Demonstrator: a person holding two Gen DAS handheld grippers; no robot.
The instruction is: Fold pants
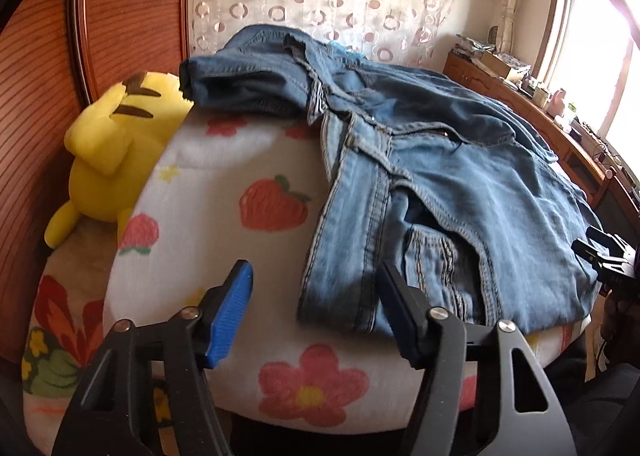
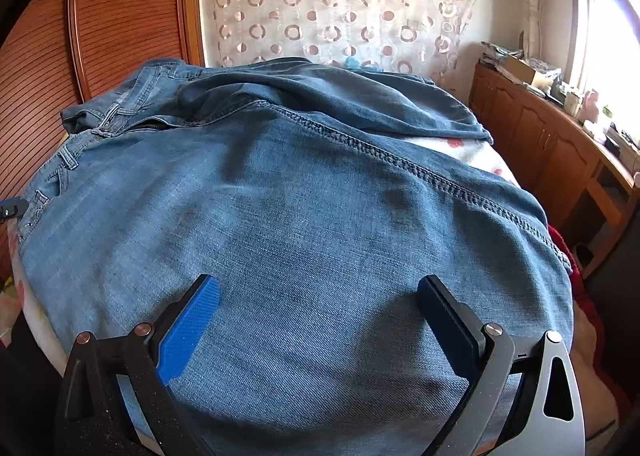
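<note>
The blue jeans (image 1: 440, 175) lie spread on the bed's strawberry blanket (image 1: 248, 159), next to a yellow plush toy (image 1: 116, 143). The left tongs (image 1: 316, 296) are spread by the waistband corner, pinching nothing. The right tongs (image 2: 320, 308) are spread wide over a jeans leg, pinching nothing.

The pants (image 2: 320, 215) are matt, faded blue denim with coarse raised seams. Under them lies a fleecy, soft-napped blanket (image 1: 248, 159) printed with fruit and flowers. The yellow toy (image 1: 116, 147) looks plush. Each tool (image 1: 316, 316) has matt black arms, likely plastic, ribbed blue pads (image 1: 232, 316) and shiny metal pins. The ribbed wardrobe (image 1: 44, 103) is glossy wood.
</note>
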